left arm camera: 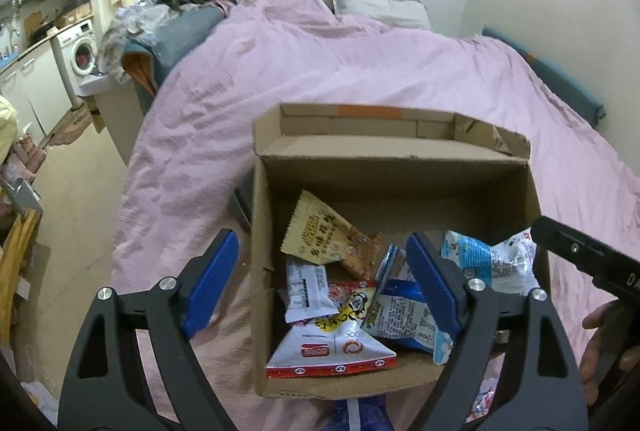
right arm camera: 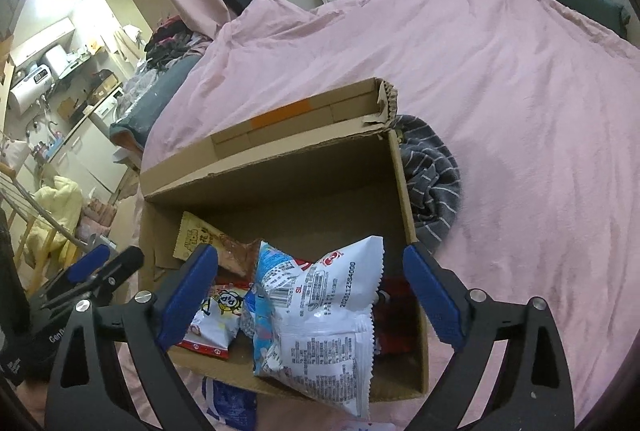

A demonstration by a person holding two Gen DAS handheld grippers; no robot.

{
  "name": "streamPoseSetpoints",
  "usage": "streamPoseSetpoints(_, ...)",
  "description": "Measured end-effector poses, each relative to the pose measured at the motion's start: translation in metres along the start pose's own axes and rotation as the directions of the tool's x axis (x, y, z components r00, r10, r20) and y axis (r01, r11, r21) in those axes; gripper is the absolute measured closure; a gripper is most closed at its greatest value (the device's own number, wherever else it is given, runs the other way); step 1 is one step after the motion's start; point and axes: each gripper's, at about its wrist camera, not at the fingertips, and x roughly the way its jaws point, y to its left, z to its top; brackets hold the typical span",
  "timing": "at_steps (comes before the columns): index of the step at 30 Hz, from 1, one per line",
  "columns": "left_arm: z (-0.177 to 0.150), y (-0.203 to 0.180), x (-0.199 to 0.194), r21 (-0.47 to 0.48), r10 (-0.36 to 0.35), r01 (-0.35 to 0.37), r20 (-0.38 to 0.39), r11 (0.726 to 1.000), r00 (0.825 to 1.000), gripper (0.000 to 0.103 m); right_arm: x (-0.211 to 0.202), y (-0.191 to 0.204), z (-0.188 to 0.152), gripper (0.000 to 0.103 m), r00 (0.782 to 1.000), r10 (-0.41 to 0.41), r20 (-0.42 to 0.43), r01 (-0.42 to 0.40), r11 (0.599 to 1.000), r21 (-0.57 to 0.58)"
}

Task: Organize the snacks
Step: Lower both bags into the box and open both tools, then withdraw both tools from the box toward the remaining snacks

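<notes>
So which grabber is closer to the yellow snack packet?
Probably left. The left gripper hovers open just short of the yellow packet; the right gripper sits farther back, a white-blue bag between its open jaws.

Brown cardboard box, orange tape patch; pink bedsheet; grey white-striped cloth; blue gripper pads

Both wrist cameras look steeply down from close above, sharing the open cardboard box on the bed.

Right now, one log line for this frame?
left gripper: open over cardboard box | right gripper: open | white snack bag: between fingers, ungripped
</notes>
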Motion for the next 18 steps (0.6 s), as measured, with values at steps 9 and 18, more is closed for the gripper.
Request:
streamPoseSetpoints(9,-0.001,0.025,-0.039,-0.104,0.003,0.006,0.079,0.995,0.997,0.009,-0.03,0.001,-0.013,0.007,1.0,0.031,0.001,-0.031,0.999,0.024)
streamPoseSetpoints(18,-0.021,0.03,-0.057,-0.095,0.012,-0.008,0.041,0.995,0.999,0.005,-0.052,0.015,-0.031,0.007,0.999,0.044,0.002,-0.044,0.999,-0.011)
